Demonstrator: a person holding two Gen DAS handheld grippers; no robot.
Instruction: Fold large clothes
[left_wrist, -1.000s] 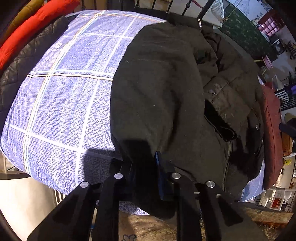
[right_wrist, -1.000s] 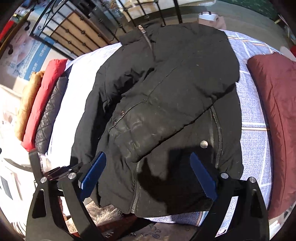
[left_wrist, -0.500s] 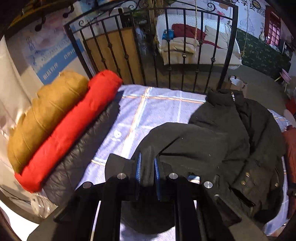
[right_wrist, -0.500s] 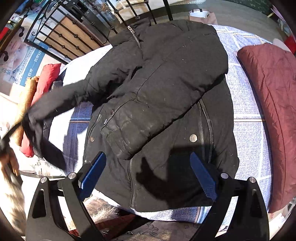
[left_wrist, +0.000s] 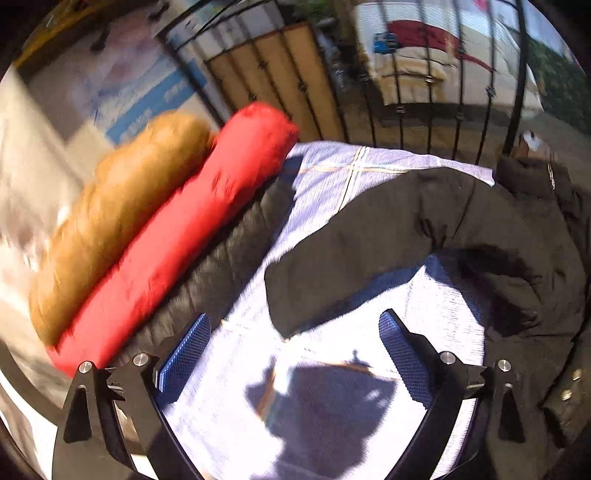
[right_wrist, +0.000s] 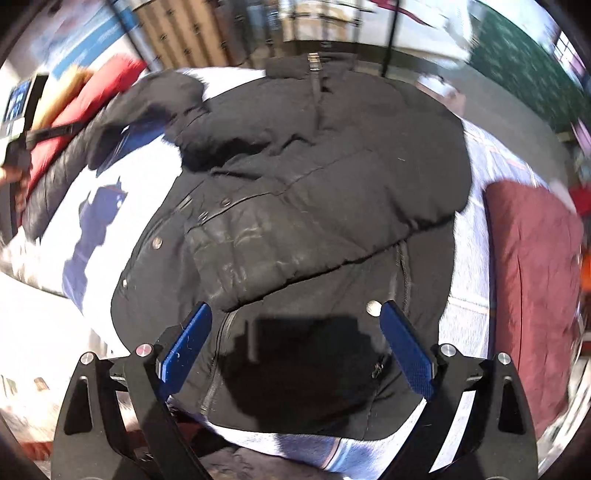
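On my left wrist view the left hand-held gripper (left_wrist: 293, 354) has its blue-padded fingers (left_wrist: 184, 352) spread wide apart with nothing between them; it sits in the lower part of the frame over the sunlit checked bedsheet (left_wrist: 354, 170). The black jacket (left_wrist: 498, 236) lies on the bed at the right side of that frame, and one sleeve (left_wrist: 354, 251) stretches out from it toward the centre, flat on the sheet, its cuff end just above the gap between my fingers and not touching them. Along the left of the frame three rolled garments lie side by side: a tan roll (left_wrist: 118, 206), a red roll (left_wrist: 192, 221) and a dark quilted roll (left_wrist: 221, 269). A black iron railing (left_wrist: 458, 92) crosses the top.

On my right wrist view the right hand-held gripper (right_wrist: 295, 349) is likewise spread apart and empty, low in the frame above the jacket's hem. The jacket (right_wrist: 332, 184) fills the middle of that frame, collar toward the top. A maroon cushion (right_wrist: 532, 280) lies on the bed at the right edge, beside the jacket. The edges of the view are motion-blurred.
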